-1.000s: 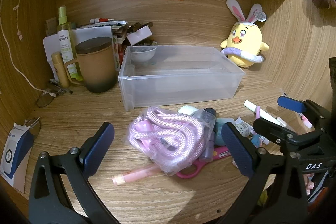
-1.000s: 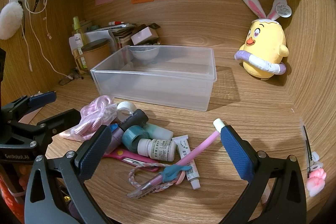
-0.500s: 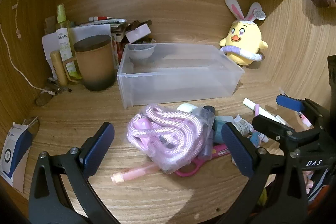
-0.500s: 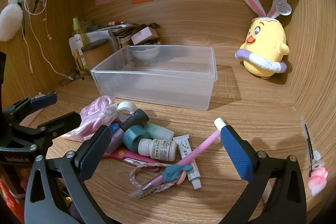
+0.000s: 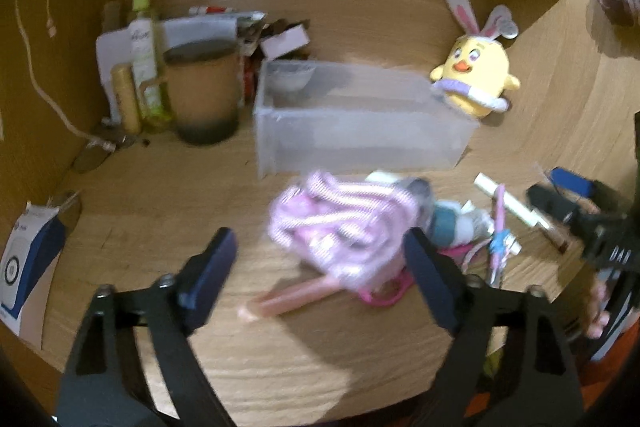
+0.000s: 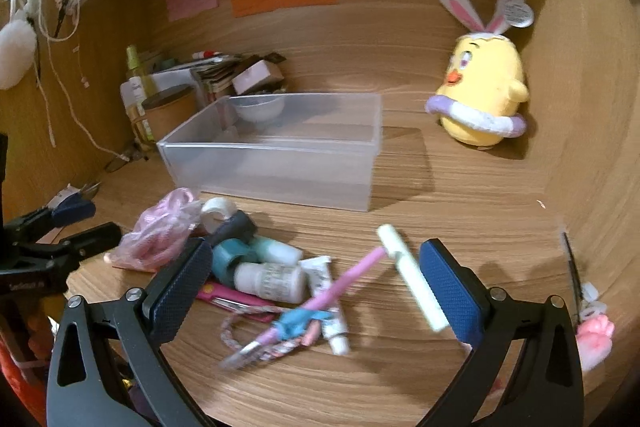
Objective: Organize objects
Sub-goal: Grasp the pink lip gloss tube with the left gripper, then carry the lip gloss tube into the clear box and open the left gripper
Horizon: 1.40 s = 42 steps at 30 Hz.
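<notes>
A clear bag of pink rope (image 5: 340, 227) lies on the wooden desk, just ahead of my left gripper (image 5: 322, 267). Its near edge reaches between the fingertips. The jaws are closing, and the pads are not pressing on the bag. My right gripper (image 6: 316, 267) stands open over a heap of small things: a white bottle (image 6: 272, 281), a teal roll (image 6: 232, 259), a pink pen (image 6: 348, 283) and a white stick (image 6: 412, 279) close to its right finger. Behind the heap stands the clear plastic bin (image 6: 272, 167), also seen from the left wrist (image 5: 360, 147).
A yellow plush chick (image 6: 480, 99) sits at the back right. A lidded brown mug (image 5: 204, 95) and bottles stand left of the bin. A blue and white box (image 5: 28, 267) lies at the far left. A pink clip (image 6: 596, 335) lies at the right edge.
My left gripper's fingers have come closer together and it has moved in towards the rope bag; its view is now blurred. In the right view the pen and white stick sit nearer the right finger.
</notes>
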Motion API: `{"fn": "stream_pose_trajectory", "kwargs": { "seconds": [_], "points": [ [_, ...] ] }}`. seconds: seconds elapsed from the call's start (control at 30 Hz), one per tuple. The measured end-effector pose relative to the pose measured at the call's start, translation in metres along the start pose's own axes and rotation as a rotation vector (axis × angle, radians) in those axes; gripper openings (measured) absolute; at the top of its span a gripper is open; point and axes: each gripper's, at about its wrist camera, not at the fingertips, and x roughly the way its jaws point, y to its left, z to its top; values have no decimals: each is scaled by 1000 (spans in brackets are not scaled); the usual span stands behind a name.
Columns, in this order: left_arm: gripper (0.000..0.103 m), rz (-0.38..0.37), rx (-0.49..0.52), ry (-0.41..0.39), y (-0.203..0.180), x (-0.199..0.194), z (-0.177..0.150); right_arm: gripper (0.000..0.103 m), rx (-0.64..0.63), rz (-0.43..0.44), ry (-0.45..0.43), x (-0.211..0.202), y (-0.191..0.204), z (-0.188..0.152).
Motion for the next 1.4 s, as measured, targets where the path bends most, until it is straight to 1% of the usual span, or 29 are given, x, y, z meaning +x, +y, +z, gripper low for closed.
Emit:
{"fn": "stream_pose_trajectory", "kwargs": {
  "seconds": [0.03,0.1,0.13,0.23,0.33,0.43,0.53,0.6,0.67,0.7,0.77,0.8,0.83,0.87,0.9,0.93,1.0,1.03,1.07,1.1,1.13,1.27,1.4],
  "points": [
    [81,-3,-9,13,5,0,-3,102,6,-16,3,-1,-6,-1],
    [80,-7,-23,32,12,0,-9,98,14,-45,10,-4,-16,-3],
    [80,-5,-23,38,15,-1,-12,94,19,-61,18,-5,-23,-5],
    [80,-4,3,59,17,-1,-21,87,32,-106,45,-6,-40,-10],
    [80,-8,24,95,16,10,-23,81,50,-146,77,-5,-55,-17],
    [80,-31,40,130,16,23,-21,75,68,-160,112,0,-68,-23],
    [80,-31,76,146,14,34,-21,70,84,-175,154,4,-80,-33],
    [78,-39,91,162,11,41,-20,69,96,-179,174,4,-85,-38],
    [74,-55,95,175,10,46,-19,68,107,-187,182,3,-88,-42],
    [69,-66,92,173,10,46,-19,67,107,-194,184,2,-90,-43],
    [63,-83,88,176,10,45,-19,59,94,-209,192,3,-89,-44],
    [57,-80,88,174,10,45,-20,56,84,-215,201,4,-90,-45],
    [55,-74,94,172,9,43,-21,50,83,-214,211,6,-91,-46],
    [49,-66,103,169,8,41,-23,45,84,-211,218,6,-93,-47],
    [44,-63,109,167,7,40,-24,43,88,-207,230,8,-96,-48],
    [42,-61,115,165,6,38,-26,39,90,-208,235,9,-98,-50],
    [32,-52,124,164,3,36,-28,33,79,-230,228,8,-100,-51],
    [30,-48,131,164,2,34,-29,27,79,-233,225,9,-100,-51],
    [24,-48,136,163,1,33,-30,22,78,-234,223,9,-100,-51],
    [17,-47,141,163,-1,33,-31,19,75,-233,222,9,-100,-51],
    [15,-43,145,163,-3,32,-31,14,73,-235,221,10,-100,-51],
    [14,-20,149,159,-5,28,-35,14,88,-239,215,12,-99,-49],
    [14,12,110,162,4,21,-37,14,89,-233,189,9,-96,-43]
  ]
}}
